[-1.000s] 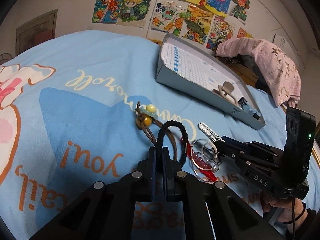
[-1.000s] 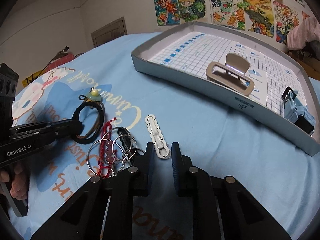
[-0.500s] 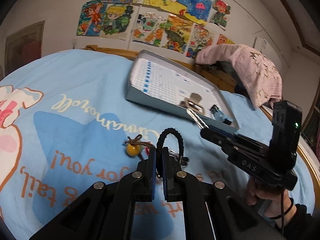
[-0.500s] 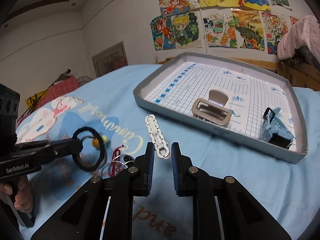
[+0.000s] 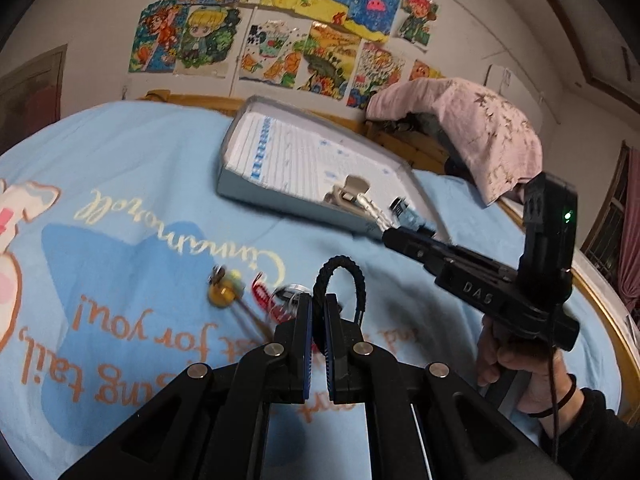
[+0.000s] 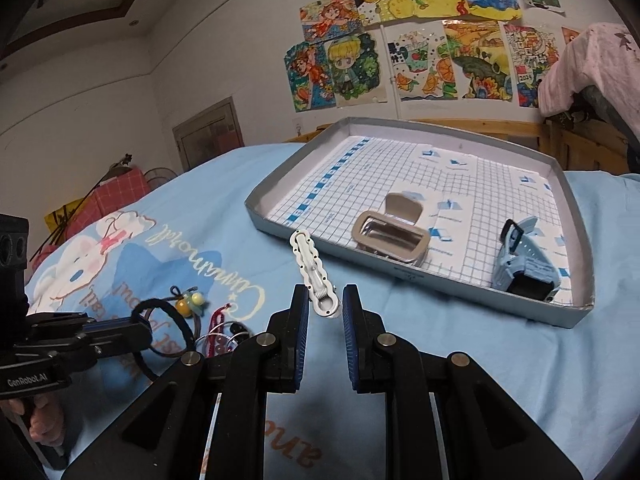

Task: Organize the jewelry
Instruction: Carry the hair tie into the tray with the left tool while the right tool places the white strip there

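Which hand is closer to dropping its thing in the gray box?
The right gripper. Its white hair clip already reaches toward the gray tray. The left gripper, holding the black hair tie, hangs farther back over the blue bedsheet.

Left gripper (image 5: 316,312): raised above bed, fingers pinched on black braided loop (image 5: 340,280), loop standing up out of tips. Right gripper (image 6: 325,308): raised, fingers gripping white hair clip (image 6: 314,272) by near end, clip jutting forward. Right hand (image 5: 516,364) wraps handle from below; black band at wrist. Grippers apart, right ahead of left.
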